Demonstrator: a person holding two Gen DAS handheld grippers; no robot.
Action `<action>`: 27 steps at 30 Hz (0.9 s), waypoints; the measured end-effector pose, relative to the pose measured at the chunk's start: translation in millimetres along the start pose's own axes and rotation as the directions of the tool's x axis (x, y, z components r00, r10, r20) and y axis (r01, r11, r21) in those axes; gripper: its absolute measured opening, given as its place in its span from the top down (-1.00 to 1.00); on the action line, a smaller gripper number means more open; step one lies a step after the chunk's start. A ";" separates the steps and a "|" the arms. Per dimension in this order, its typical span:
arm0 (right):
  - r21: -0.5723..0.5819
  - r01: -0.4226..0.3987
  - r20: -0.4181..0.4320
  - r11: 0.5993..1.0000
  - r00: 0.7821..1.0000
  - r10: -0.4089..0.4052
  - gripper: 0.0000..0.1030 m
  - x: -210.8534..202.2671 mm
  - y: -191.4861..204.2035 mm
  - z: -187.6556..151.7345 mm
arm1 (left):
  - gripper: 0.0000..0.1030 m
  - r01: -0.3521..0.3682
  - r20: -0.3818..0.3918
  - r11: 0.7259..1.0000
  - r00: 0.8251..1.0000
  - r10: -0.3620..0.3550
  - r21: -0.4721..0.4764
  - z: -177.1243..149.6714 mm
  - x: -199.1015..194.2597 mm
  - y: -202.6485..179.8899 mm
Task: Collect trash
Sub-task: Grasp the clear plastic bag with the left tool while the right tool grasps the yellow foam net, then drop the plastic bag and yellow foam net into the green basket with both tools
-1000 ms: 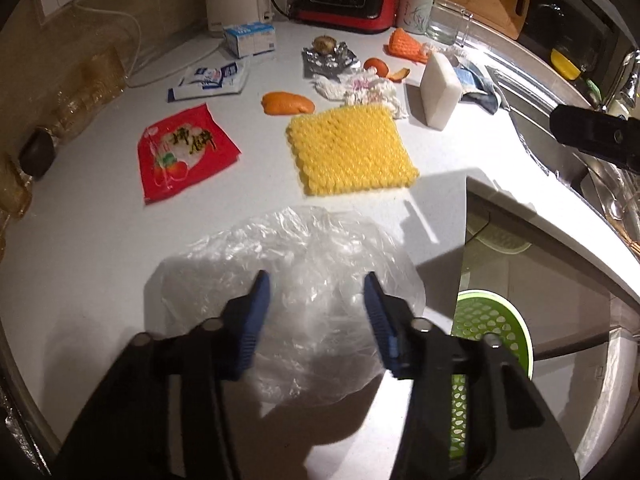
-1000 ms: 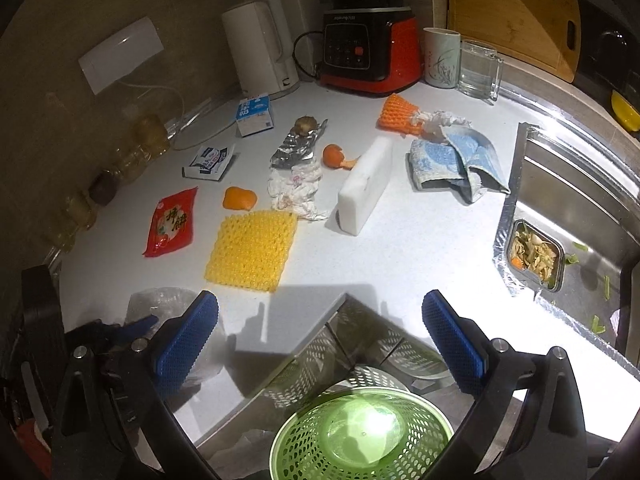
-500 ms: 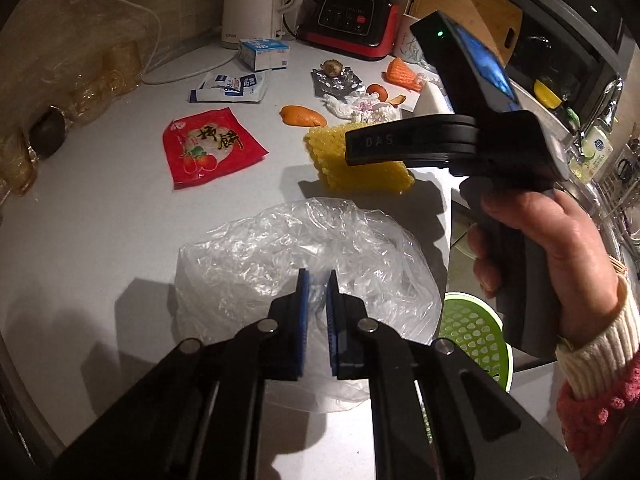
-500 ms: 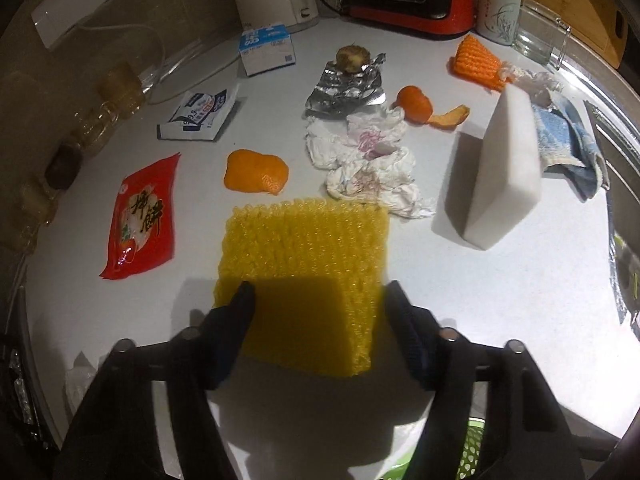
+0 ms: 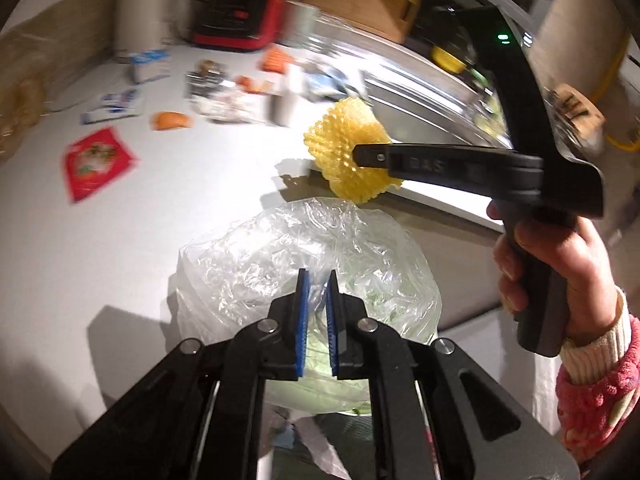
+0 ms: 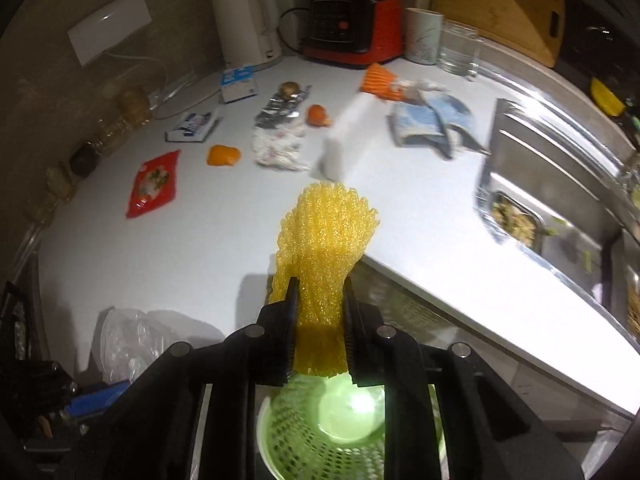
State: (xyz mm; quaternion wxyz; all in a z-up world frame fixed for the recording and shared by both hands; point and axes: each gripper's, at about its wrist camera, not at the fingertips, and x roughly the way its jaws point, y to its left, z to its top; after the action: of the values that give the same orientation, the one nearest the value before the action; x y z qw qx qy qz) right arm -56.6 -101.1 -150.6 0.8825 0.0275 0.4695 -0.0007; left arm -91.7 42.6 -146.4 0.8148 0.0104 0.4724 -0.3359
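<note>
Only the right wrist view shows the green basket (image 6: pixel 320 440) under the right gripper (image 6: pixel 318 320) clamping yellow foam net (image 6: pixel 326 236); the left gripper (image 5: pixel 316 320) pinches the clear plastic bag (image 5: pixel 280 248).

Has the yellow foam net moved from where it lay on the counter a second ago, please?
Yes. The yellow foam net has left its spot near the white block; the right gripper holds it up over the green bin.
</note>
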 end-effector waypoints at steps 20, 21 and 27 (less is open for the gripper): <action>0.018 -0.075 -0.092 0.997 0.993 0.076 0.54 -38.4 -123.8 -116.9 | -0.45 -0.032 -0.187 0.994 0.982 0.013 -0.100 -18.6 104.0 -82.3; -0.009 -0.095 -0.097 0.995 0.991 0.093 0.53 -35.5 -119.3 -119.3 | -0.51 -0.058 -0.157 0.992 0.987 0.040 -0.110 -13.2 93.9 -80.3; -0.161 -0.165 -0.157 0.973 0.978 0.140 -0.60 -12.4 -89.3 -136.1 | -0.73 -0.223 -0.002 0.956 0.974 0.227 -0.193 5.6 17.3 -57.6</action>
State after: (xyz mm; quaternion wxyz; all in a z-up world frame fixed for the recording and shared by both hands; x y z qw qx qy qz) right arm -178.7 -183.9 -220.4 0.8426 -0.0132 0.5269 0.1101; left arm -113.8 -13.1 -139.4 0.8496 -0.0177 0.4902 -0.1940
